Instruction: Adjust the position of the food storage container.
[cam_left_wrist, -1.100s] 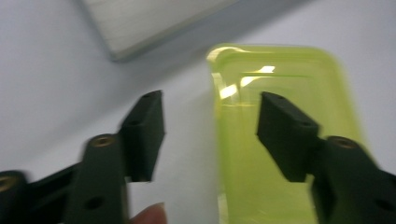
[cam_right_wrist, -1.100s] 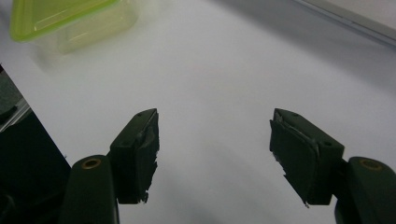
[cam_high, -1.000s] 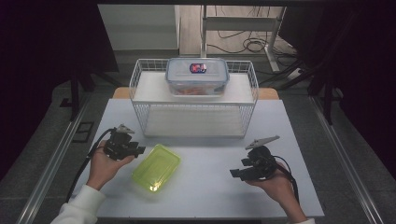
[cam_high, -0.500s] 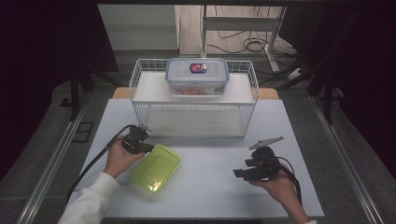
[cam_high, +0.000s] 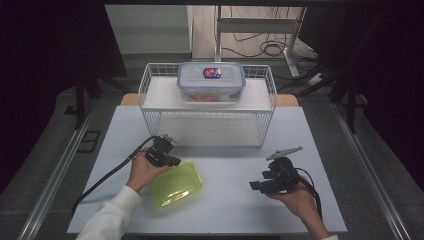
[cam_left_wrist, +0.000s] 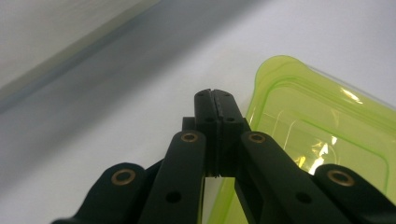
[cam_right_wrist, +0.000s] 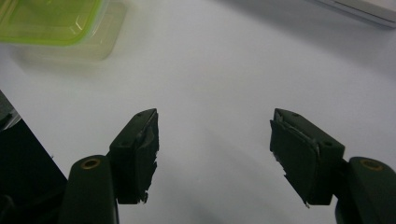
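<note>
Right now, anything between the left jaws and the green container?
Nothing visible. The left gripper sits at the back-left rim of the green container, jaws pressed together with nothing between them; the left gripper view shows the rim right beside the tips, with bare table around.

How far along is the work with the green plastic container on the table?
Nothing looks finished: the translucent green plastic container sits on the white table, ungripped. In hand: the left gripper, jaws shut on nothing, is beside the container's rim. The right gripper hangs open, apart. Gripping and moving the container is probably left; the white wire basket holds a clear lidded box.
</note>
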